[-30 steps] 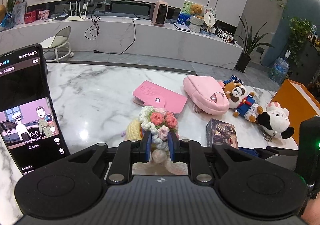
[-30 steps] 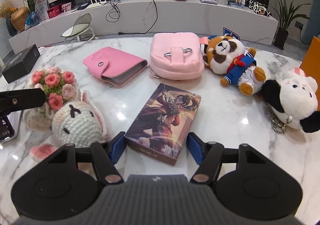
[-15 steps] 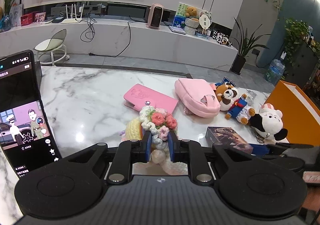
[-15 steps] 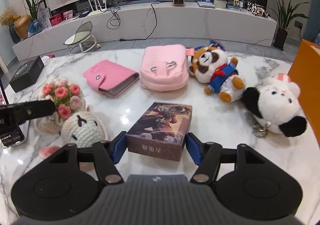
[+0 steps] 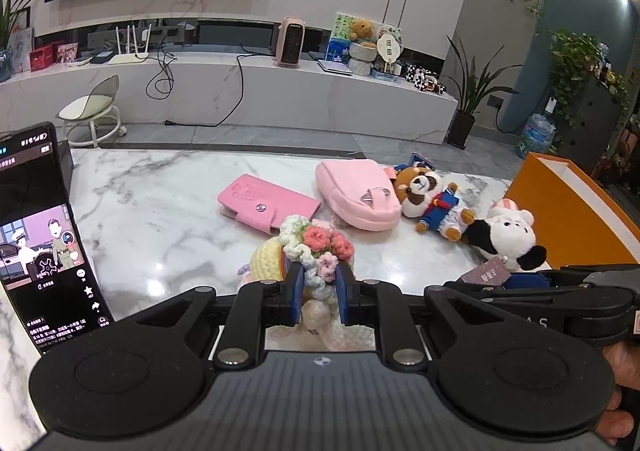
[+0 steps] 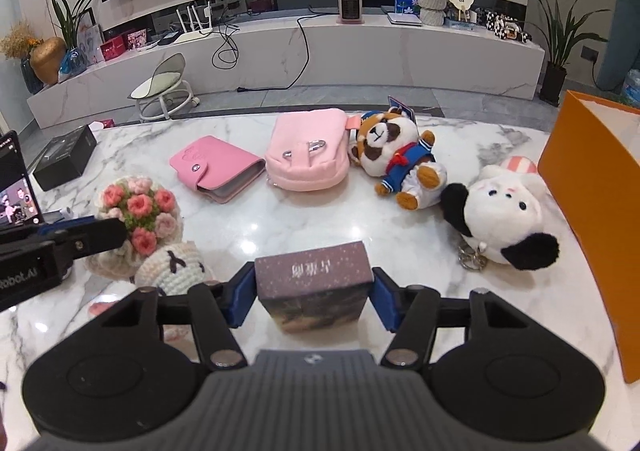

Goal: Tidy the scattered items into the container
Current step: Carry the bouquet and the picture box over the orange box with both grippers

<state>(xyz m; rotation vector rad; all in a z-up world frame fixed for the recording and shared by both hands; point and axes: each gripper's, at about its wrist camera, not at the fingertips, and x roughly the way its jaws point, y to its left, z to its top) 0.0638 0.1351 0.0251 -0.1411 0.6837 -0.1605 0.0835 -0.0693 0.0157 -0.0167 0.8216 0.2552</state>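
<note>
A crocheted doll sits clamped in the left tool low over the marble counter; the right tool, level, grips a dark box raised off it. The orange container stands right, interior unseen.

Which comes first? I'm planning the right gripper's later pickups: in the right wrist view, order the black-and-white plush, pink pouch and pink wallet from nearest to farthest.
From the right gripper, shut on the card box:
1. Black-and-white plush, right, beside the orange container.
2. Pink wallet, left of centre, and pink pouch, centre: too close to call.
</note>
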